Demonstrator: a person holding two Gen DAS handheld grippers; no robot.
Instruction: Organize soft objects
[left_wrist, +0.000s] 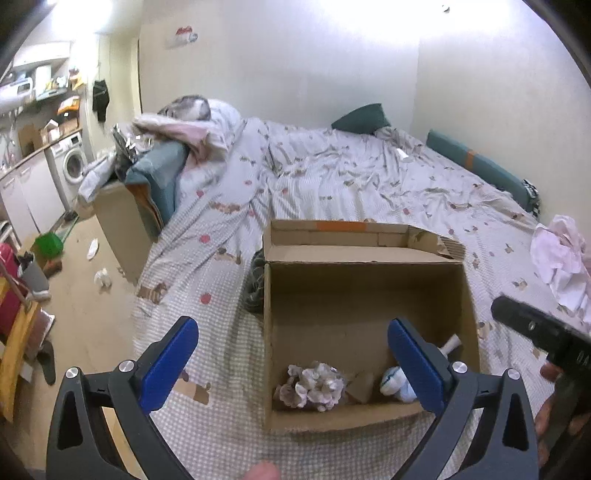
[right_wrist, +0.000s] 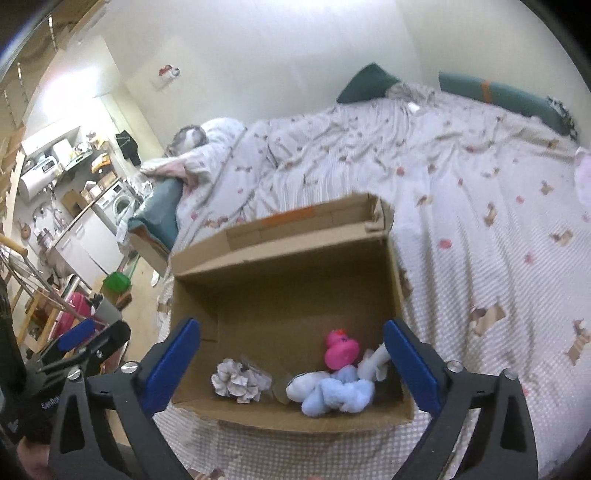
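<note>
An open cardboard box (left_wrist: 364, 419) (right_wrist: 295, 266) sits on the bed. Inside lie a grey-white ruffled soft piece (left_wrist: 314, 386) (right_wrist: 238, 382), a pink plush duck (right_wrist: 341, 349), a light-blue and white plush toy (right_wrist: 332, 395) (left_wrist: 397, 386) and a white soft piece (right_wrist: 375, 360). My left gripper (left_wrist: 291, 354) is open and empty above the box's near left corner. My right gripper (right_wrist: 291, 354) is open and empty over the box's near side. The right gripper's black body (left_wrist: 543, 332) shows at the right of the left wrist view.
The bed (left_wrist: 369, 177) carries a patterned quilt, a dark green pillow (left_wrist: 362, 116), a teal bolster (left_wrist: 480, 162) and a pinkish-white cloth heap (left_wrist: 561, 262) at the right. Piled bedding (left_wrist: 184, 125) lies at the bed's left. The cluttered floor and washing machine (left_wrist: 72, 166) are at the left.
</note>
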